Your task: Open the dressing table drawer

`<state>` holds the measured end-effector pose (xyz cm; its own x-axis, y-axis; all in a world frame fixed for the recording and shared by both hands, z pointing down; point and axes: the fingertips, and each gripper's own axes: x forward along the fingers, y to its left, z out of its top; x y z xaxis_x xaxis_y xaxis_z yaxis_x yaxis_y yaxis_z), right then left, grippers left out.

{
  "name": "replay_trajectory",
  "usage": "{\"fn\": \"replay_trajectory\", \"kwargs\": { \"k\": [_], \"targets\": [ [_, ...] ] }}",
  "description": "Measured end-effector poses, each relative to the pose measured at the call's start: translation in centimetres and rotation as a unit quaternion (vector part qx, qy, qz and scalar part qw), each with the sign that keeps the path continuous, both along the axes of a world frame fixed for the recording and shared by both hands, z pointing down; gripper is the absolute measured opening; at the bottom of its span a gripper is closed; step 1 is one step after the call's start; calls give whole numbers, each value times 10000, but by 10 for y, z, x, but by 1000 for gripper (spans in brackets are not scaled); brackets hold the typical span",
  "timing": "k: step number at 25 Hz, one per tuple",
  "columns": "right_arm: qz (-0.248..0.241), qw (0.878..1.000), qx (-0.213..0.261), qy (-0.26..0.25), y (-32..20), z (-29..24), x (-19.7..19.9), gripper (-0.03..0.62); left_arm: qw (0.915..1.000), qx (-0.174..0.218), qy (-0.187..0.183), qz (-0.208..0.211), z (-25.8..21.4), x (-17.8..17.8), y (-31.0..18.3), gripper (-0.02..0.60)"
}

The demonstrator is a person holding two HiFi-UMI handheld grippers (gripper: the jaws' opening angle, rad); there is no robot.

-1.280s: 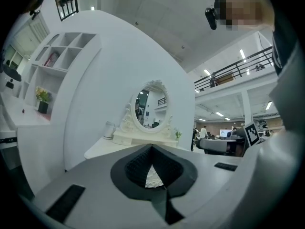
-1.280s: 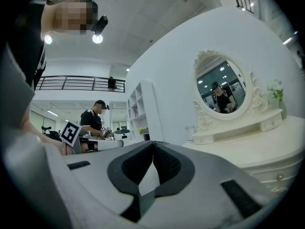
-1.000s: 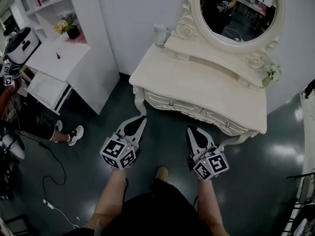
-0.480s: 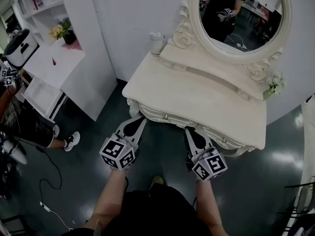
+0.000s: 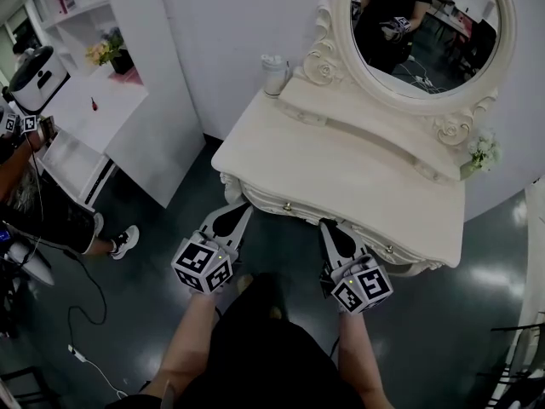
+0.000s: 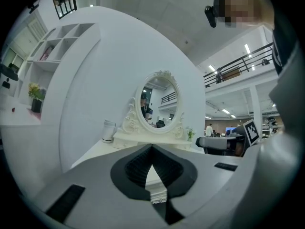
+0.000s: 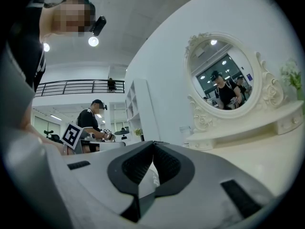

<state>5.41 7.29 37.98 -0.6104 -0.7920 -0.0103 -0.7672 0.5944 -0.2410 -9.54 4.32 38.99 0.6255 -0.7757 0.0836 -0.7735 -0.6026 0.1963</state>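
Observation:
The cream dressing table (image 5: 341, 164) with an oval mirror (image 5: 423, 31) stands just ahead of me. Its carved front holds drawers with small knobs, one knob (image 5: 287, 205) at the left and another knob (image 5: 388, 249) at the right. My left gripper (image 5: 238, 212) is shut and empty, its tip at the table's front left corner, left of the left knob. My right gripper (image 5: 329, 227) is shut too, its tip under the front edge between the two knobs. In the left gripper view the shut left gripper (image 6: 152, 148) points at the table front (image 6: 157, 195). The right gripper (image 7: 153, 144) looks along the tabletop (image 7: 267, 151).
A white cup (image 5: 273, 73) and a small flower pot (image 5: 482, 152) stand on the tabletop. A white shelf unit (image 5: 94, 100) and a white wall block (image 5: 162, 83) are at the left. A person (image 5: 38, 211) stands at the far left, with a cable (image 5: 85, 313) on the dark floor.
Both grippers have come closer to the table front; their tips now reach its front edge. Both stay shut.

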Motion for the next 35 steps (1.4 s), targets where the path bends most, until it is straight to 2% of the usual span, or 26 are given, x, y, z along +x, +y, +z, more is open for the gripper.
{"fn": "replay_trajectory", "kwargs": {
  "k": [7,21,35],
  "targets": [
    [47,10000,2,37,-28,1,2,6,9999,-13,35,114,5,6,-31,9],
    [117,9998,-184,4,-127,18,8,6,9988,-125,-42,471,17,35,-142,9],
    [472,9975,-519,-101,-210,33,22,6,9946,-386,-84,959,30,61,-232,9]
  ]
}}
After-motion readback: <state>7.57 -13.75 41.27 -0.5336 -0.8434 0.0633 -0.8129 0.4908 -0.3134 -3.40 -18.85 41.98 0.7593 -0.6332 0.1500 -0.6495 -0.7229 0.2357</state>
